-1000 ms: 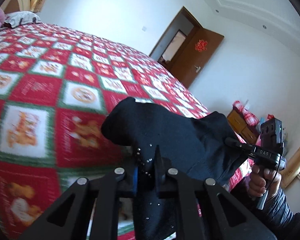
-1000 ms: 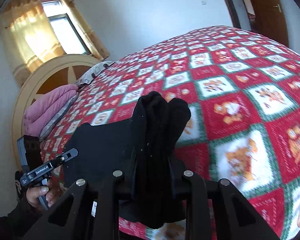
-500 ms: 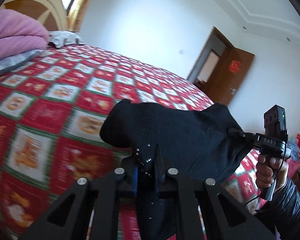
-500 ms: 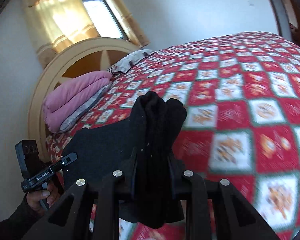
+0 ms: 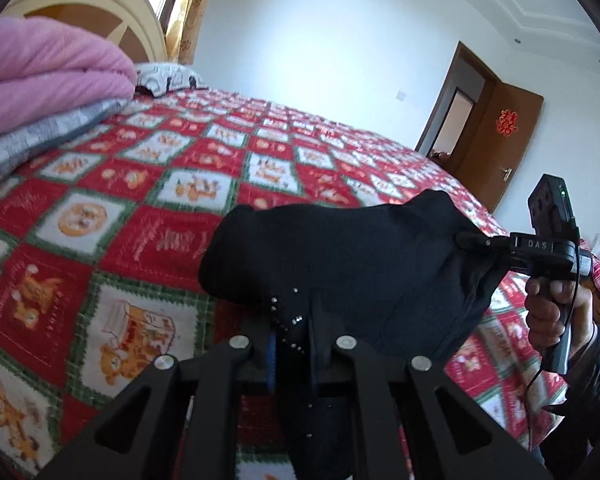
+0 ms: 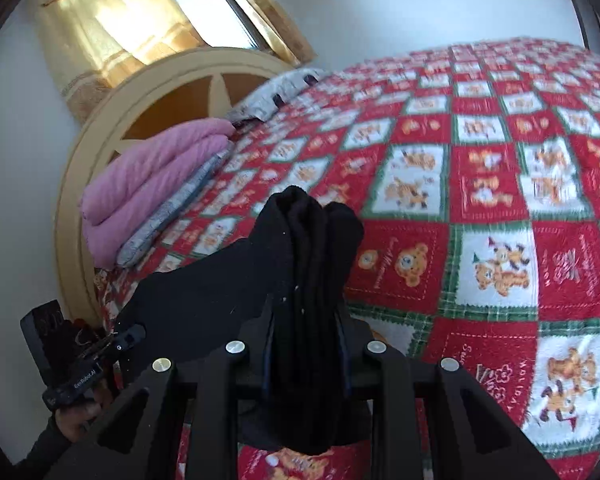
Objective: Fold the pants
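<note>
Left wrist view: left gripper (image 5: 292,320) clamped on a bunched edge of the black pants (image 5: 340,264), small beads on the cloth beside the fingers. Right gripper (image 6: 306,320) likewise closed tight on a thick gathered fold of the pants (image 6: 308,248). Cloth spans between the 2 grippers, held up above the near edge of the bed (image 5: 148,184) (red checked quilt). Pink blanket (image 6: 152,176) stacked on a grey one by the headboard (image 6: 100,128). Brown door (image 5: 500,136) ajar.

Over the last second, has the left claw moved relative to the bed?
Yes. The left claw, shut on the black pants, has swung toward the headboard: the pink blanket now fills the view's upper left.
</note>
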### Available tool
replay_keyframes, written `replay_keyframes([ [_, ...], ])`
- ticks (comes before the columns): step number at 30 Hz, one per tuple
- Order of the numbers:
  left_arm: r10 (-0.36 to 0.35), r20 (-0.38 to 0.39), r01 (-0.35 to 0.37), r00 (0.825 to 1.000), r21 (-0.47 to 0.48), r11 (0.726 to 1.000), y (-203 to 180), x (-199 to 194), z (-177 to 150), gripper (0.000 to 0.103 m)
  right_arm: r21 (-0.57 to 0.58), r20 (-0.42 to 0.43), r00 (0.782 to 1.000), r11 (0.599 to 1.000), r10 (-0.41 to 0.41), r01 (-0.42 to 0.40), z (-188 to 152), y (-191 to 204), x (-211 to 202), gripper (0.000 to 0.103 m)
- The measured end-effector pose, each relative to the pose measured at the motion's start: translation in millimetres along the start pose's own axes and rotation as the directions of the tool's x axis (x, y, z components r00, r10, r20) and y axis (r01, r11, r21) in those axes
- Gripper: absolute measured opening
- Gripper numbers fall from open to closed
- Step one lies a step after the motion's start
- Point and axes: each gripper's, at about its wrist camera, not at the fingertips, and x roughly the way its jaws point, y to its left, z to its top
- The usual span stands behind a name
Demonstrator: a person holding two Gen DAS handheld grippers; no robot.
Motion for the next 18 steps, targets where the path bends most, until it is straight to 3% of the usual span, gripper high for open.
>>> replay_keyframes([
  [2,0.006,-0.010,-0.006,1.000,-0.002,1.000,1.8,4.8,-5.5,0.022,0.045,-0.039,0.999,0.999,-0.017,0.019,-2.3,-13.2,15.2,0.026],
  [5,0.062,0.006,-0.062,0.998,0.005,0.998,-0.9,5.2,-11.6,0.045,0.131,-0.053,0.999,0.991,0.006,0.001,-6.0,-32.3,24.0,0.028],
  [9,0.109,0.010,-0.109,0.994,0.023,0.994,-3.0,4.7,-16.1,0.061,0.201,-0.046,0.999,0.979,0.026,-0.016,-10.2,-46.6,26.1,0.033],
  [18,0.166,0.008,-0.166,0.986,0.007,0.986,2.3,4.8,-20.2,0.080,0.168,-0.052,0.998,0.984,-0.044,0.052,-17.1,-47.7,22.1,0.051],
])
